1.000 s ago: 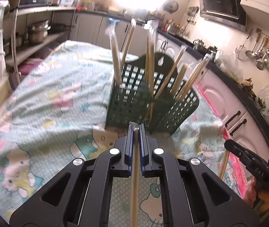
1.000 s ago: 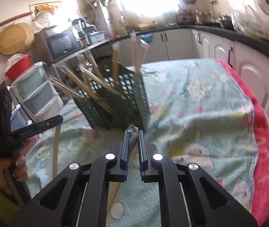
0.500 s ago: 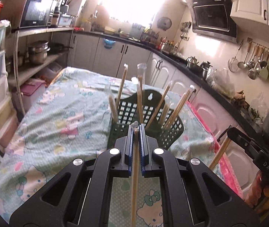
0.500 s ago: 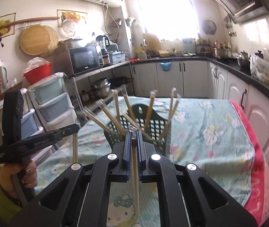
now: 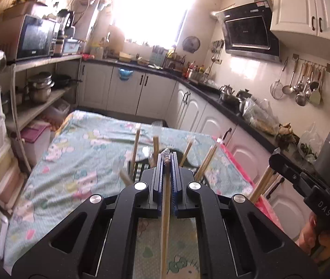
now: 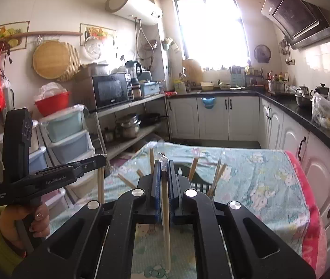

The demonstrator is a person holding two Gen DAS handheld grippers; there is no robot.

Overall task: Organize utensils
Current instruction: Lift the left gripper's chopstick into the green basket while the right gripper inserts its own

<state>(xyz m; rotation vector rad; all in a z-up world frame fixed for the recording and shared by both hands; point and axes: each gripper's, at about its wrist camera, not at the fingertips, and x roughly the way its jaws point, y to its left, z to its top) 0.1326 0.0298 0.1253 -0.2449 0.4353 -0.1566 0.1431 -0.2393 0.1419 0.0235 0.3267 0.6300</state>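
Both grippers, left gripper (image 5: 167,160) and right gripper (image 6: 164,165), have risen above the dark green plastic basket (image 6: 198,182), each clamped on a wrapped pale wooden chopstick pair (image 5: 165,220); insertion comes next.

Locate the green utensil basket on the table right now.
In both wrist views the green basket sits mid-table on the cartoon-print cloth, directly ahead of the grippers and mostly hidden behind them, with wrapped chopsticks sticking up from it.
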